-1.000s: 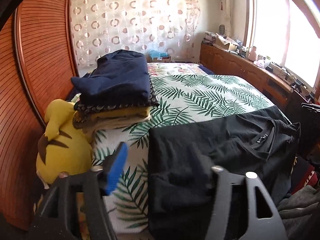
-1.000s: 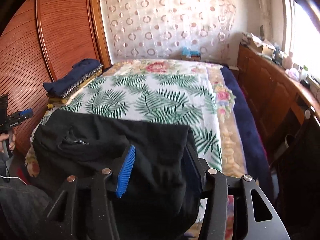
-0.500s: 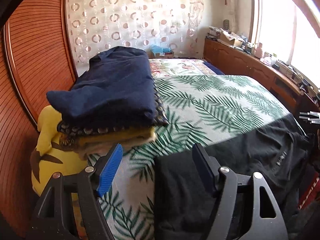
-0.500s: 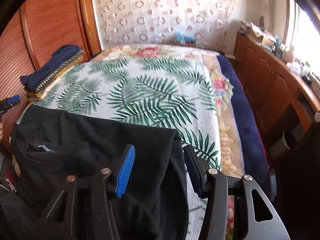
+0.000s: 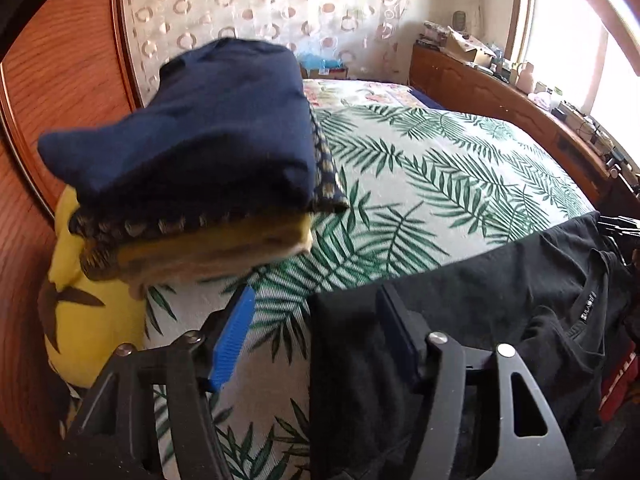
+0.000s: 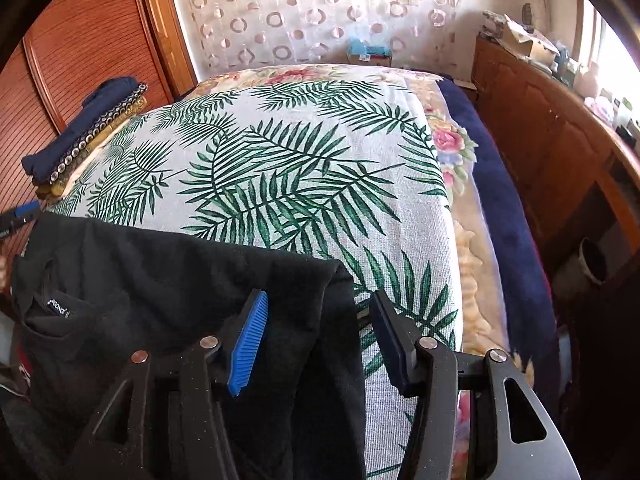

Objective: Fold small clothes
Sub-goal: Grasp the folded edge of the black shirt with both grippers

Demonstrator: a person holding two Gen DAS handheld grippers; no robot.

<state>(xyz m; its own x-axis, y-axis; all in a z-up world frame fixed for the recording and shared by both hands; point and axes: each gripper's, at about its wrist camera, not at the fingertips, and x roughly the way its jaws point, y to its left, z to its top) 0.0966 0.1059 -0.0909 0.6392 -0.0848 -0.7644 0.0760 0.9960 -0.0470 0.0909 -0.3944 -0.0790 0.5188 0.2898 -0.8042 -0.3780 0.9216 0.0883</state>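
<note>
A black T-shirt (image 5: 500, 296) lies across the near edge of the bed, its collar and label hanging toward me; it also shows in the right wrist view (image 6: 172, 280). My left gripper (image 5: 316, 328) is open, straddling the shirt's left edge, with nothing pinched. My right gripper (image 6: 318, 336) is open, straddling the shirt's right edge just above the cloth. A stack of folded clothes (image 5: 200, 168), navy on top, sits at the bed's left side and also shows in the right wrist view (image 6: 84, 136).
The bed carries a palm-leaf cover (image 6: 288, 168). A yellow plush toy (image 5: 84, 312) sits under the stack by the wooden wardrobe (image 5: 60, 64). A wooden cabinet (image 6: 560, 140) with clutter runs along the right wall under the window. A patterned curtain (image 6: 312, 12) hangs behind.
Both grippers have moved down and forward over the bed. The shirt now lies lower along the near edge. The folded stack looms closer in the left view.
</note>
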